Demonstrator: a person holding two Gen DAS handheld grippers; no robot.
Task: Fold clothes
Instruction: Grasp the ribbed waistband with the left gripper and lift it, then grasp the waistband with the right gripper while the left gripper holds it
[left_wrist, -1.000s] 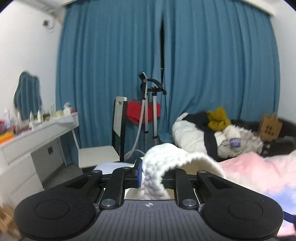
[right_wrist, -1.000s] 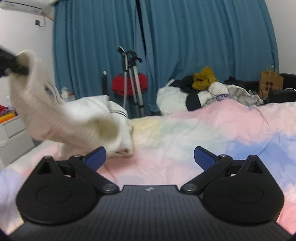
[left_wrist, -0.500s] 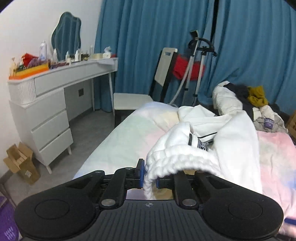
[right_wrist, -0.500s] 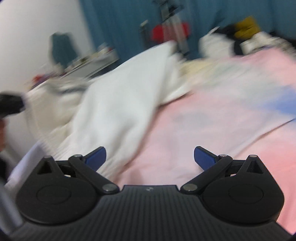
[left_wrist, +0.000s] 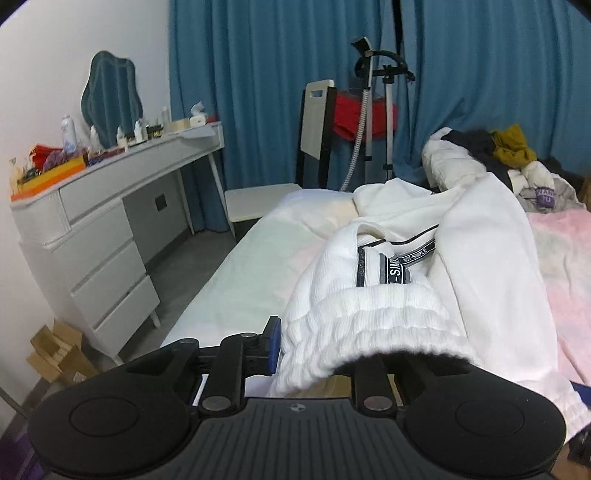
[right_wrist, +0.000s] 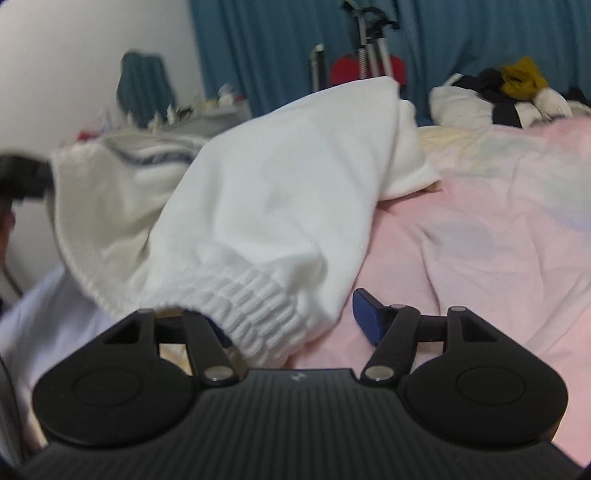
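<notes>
Two grippers meet one soft white sweatshirt near the bed's edge: left gripper loosening on its ribbed hem, right gripper closing around the thick ribbed cuff.

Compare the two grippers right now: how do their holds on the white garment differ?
The left gripper has the ribbed hem bunched between narrow jaws, now opening; the right gripper stands much wider and is closing, its right pad clear of cloth. Both work the same white garment on the bed.
</notes>
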